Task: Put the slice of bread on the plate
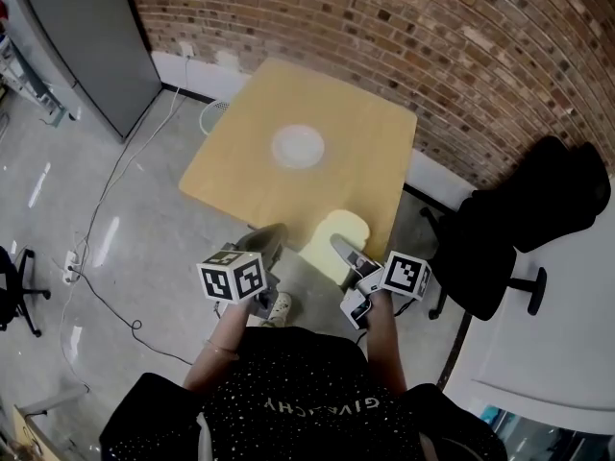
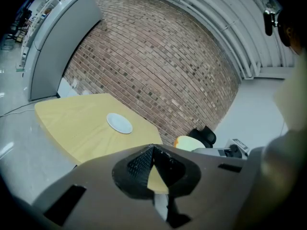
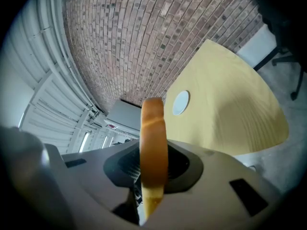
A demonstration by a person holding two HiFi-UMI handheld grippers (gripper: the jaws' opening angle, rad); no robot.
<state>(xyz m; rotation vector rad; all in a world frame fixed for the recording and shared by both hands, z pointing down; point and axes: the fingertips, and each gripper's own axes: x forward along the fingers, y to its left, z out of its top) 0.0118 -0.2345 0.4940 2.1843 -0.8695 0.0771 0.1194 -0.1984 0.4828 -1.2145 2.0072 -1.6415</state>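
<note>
A pale slice of bread hangs just short of the near edge of the yellow table, with my right gripper shut on its lower end. In the right gripper view the bread stands on edge between the pads of the right gripper. A white plate lies empty near the table's middle, also seen as the plate and the plate. My left gripper is beside the bread, to its left. Its tips meet with nothing held.
A brick wall runs behind the table. A black office chair and a white desk stand at the right. A grey cabinet stands at the far left, with cables trailing over the grey floor.
</note>
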